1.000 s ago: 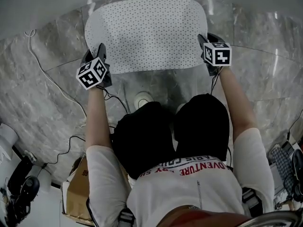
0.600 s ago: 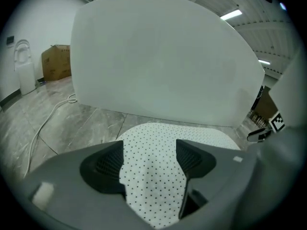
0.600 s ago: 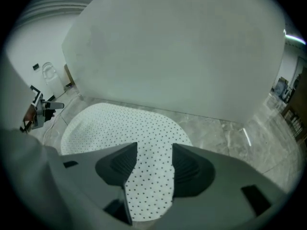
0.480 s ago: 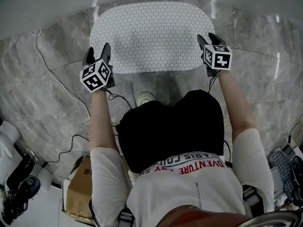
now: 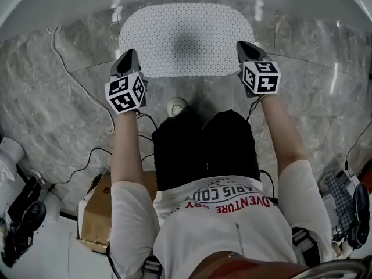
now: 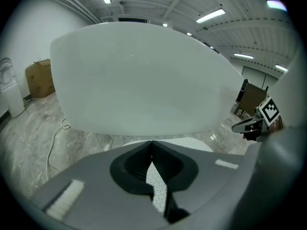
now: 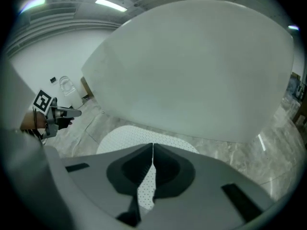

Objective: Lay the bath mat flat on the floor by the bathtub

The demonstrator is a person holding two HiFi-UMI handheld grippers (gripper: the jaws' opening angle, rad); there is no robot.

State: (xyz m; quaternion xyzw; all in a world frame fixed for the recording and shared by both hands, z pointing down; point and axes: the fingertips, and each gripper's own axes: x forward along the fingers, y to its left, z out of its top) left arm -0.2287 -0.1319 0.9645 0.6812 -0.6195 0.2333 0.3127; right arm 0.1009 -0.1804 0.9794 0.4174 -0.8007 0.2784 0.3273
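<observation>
Both arms reach straight out in front of the person, forearms side by side, and each gripper tips steeply downward with its marker cube facing up. The left gripper point(image 5: 129, 56) hangs over the near left corner of the bath mat point(image 5: 186, 36) and the right gripper point(image 5: 246, 45) over the near right corner. Both pairs of jaws have just been closing and now meet tip to tip with nothing caught between them. The white dotted mat lies spread flat on the marble floor point(image 5: 52, 121), its far long edge just beside the bathtub point(image 6: 144, 75). In each gripper view the gripper's own grey body blocks the lower half, so only a sliver of dotted mat shows through the opening under the closed tips. From the head view, the tips overlap the mat's near corners, and whether they touch it can't be judged there. The person's dark legs cover the floor in front of the mat, half hiding a round floor fitting point(image 5: 176, 106).
</observation>
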